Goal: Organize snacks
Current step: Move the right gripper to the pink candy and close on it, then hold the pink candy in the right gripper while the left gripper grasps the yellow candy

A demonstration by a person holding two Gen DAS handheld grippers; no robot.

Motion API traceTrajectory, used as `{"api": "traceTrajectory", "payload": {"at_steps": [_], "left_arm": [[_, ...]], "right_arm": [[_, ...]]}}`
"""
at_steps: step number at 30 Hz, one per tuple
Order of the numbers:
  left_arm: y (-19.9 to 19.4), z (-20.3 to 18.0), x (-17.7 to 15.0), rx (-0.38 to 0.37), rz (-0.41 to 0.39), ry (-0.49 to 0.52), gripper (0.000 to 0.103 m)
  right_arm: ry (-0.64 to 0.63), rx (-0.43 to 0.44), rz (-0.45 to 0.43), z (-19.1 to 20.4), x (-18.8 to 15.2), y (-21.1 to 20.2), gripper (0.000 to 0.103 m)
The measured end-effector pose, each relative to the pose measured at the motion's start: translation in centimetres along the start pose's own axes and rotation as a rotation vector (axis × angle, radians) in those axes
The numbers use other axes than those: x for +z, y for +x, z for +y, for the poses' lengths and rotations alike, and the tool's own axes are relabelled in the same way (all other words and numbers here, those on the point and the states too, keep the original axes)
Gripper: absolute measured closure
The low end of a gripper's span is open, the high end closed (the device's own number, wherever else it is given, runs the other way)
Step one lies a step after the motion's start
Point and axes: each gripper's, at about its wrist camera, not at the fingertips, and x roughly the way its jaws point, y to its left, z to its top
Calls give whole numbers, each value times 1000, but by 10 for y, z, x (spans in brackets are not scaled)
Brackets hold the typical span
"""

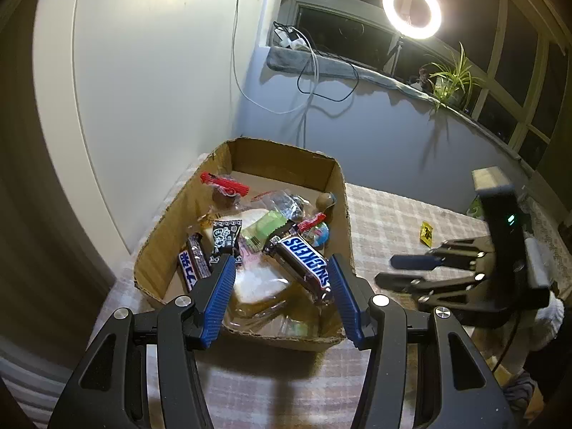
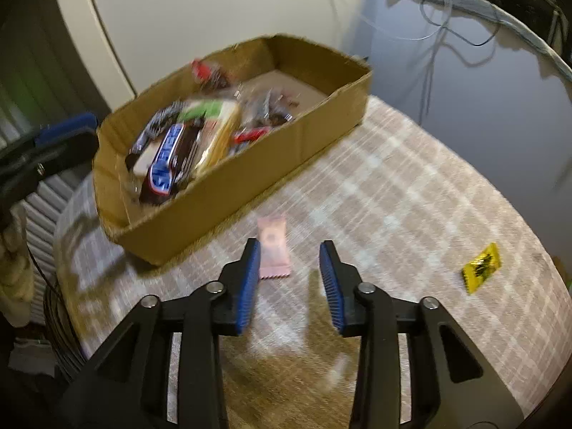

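The cardboard box point(image 2: 228, 193) sits on the checked tablecloth point(image 2: 411, 193), already heaped with snacks, a Snickers bar point(image 1: 304, 261) on top. The right gripper point(image 2: 289, 279), fingers apart and holding nothing, hangs over a pink sachet point(image 2: 273, 246) lying just outside the box; the thin packet could slide away if only one finger meets it. The left gripper point(image 1: 282, 293) gapes empty above the box. Only the right wrist view shows that sachet; both show the yellow sachet point(image 2: 482, 267) lying well apart.
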Motion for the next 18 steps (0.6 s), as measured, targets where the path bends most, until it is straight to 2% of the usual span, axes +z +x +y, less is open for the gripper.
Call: {"api": "traceTrajectory", "payload": {"at_steps": [8,14,18], "left_arm": [[3,-2,-3,-7,13,0,50],[4,-4,-2,-10,13,-1,50],[7,-10,-2,-17,16,6,50]], "right_arm": [[-17,-3,43,10,1,26,69],[-29,-37,50,14,0,33,80],[-27,-41,45,12,-4,33,81]]}}
